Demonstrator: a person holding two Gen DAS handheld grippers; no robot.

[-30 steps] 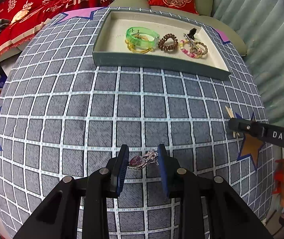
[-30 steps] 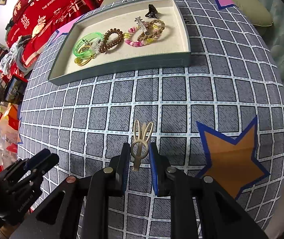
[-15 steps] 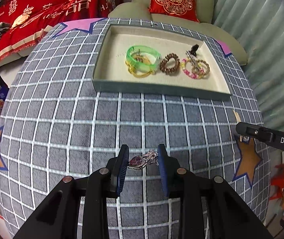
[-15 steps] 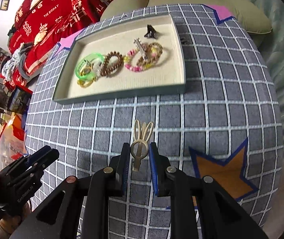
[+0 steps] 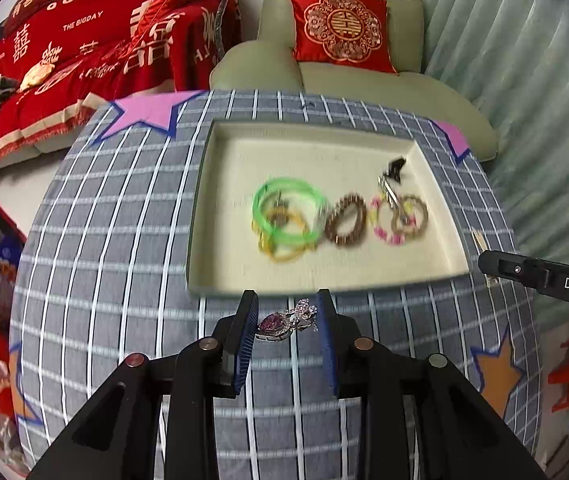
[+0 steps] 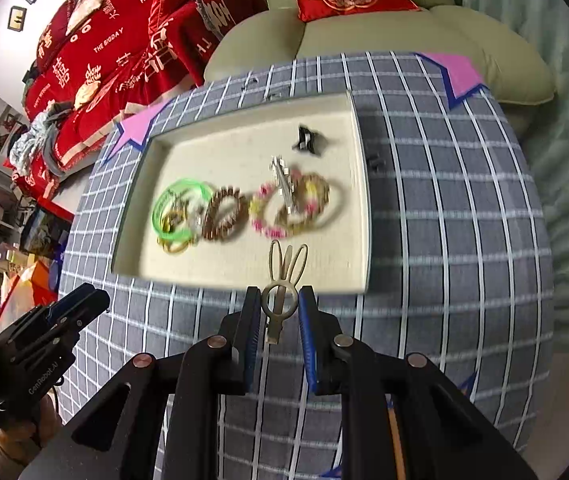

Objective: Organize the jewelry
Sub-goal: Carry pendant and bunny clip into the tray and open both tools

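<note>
My left gripper (image 5: 286,326) is shut on a silver pendant with a purple stone (image 5: 280,322), held above the checked cloth just before the tray's near wall. My right gripper (image 6: 280,308) is shut on a gold rabbit-ear hair clip (image 6: 284,276), whose ears reach over the tray's near edge. The cream-lined tray (image 5: 324,282) (image 6: 148,160) holds a green bangle (image 5: 288,210) (image 6: 178,208), yellow rings, a brown coil tie (image 5: 346,220) (image 6: 224,218), pink bead bracelets (image 5: 400,220) (image 6: 296,208), a silver clip and a black claw clip (image 5: 396,168) (image 6: 308,140).
The tray stands on a round table with a grey checked cloth (image 5: 104,240) and star patches. A green sofa with a red cushion (image 5: 344,36) and red blankets (image 5: 84,52) lie behind. The right gripper's body (image 5: 544,280) shows at the right of the left view.
Both grippers have lifted and moved forward toward the tray, carrying the pendant and the hair clip. The tray now looms much nearer in both views.
</note>
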